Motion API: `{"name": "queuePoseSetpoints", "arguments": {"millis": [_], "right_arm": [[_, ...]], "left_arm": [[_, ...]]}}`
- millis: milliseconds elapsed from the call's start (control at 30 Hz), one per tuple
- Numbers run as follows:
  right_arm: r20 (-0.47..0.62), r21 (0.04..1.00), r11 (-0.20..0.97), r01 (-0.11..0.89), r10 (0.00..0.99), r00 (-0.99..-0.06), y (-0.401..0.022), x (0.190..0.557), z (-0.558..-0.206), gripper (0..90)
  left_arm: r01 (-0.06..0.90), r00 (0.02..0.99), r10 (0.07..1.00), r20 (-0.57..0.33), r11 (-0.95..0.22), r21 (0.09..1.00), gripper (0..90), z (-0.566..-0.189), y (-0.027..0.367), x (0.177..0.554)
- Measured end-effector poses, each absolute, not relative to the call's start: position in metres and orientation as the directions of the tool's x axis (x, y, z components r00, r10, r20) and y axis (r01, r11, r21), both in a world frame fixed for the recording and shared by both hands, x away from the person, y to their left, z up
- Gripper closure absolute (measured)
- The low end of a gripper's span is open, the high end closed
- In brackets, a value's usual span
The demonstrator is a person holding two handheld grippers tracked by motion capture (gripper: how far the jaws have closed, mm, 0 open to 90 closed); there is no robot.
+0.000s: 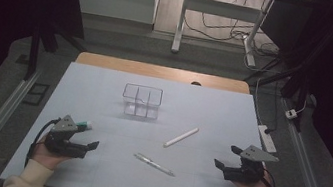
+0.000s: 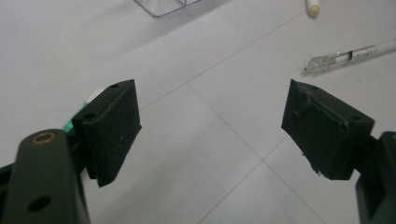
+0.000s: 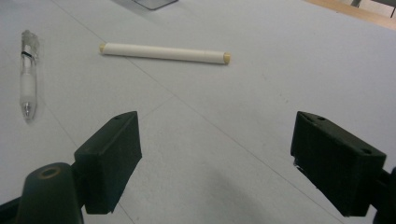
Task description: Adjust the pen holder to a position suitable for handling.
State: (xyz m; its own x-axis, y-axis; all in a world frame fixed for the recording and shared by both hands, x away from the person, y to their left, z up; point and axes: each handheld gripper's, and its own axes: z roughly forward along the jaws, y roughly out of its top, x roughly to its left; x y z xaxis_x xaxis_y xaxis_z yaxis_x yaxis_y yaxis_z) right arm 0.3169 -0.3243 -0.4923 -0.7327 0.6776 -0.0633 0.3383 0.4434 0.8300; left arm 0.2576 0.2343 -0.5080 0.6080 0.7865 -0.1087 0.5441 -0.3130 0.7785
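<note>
Grippers parked at near edge of mat, well short of clear divided box (image 1: 141, 100). Left gripper (image 1: 80, 136) near-left of box, jaws apart, nothing between; green-and-white marker (image 1: 83, 124) just beside it. Clear pen (image 1: 154, 164) near side of box, midway between hands. White marker (image 1: 181, 137) near-right of box, closer to it. Right gripper (image 1: 229, 157) far near-right, jaws spread, empty. Likely staged for sorting pens into box.

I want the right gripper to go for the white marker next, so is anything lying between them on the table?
Nothing visible. The right gripper, jaws open, has bare white table between it and the white marker. The clear pen lies off to the side, nearer the person.
</note>
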Motion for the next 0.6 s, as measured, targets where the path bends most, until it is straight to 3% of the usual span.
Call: {"name": "queuePoseSetpoints", "arguments": {"millis": [600], "right_arm": [[-0.061,0.835,0.442,0.327,0.665,-0.744,-0.3205,0.3166,-0.4959,17.9]], "left_arm": [[0.545,0.605,0.788,-0.117,-0.302,0.782,20.3,-0.5078,0.2387,0.2594]]}}
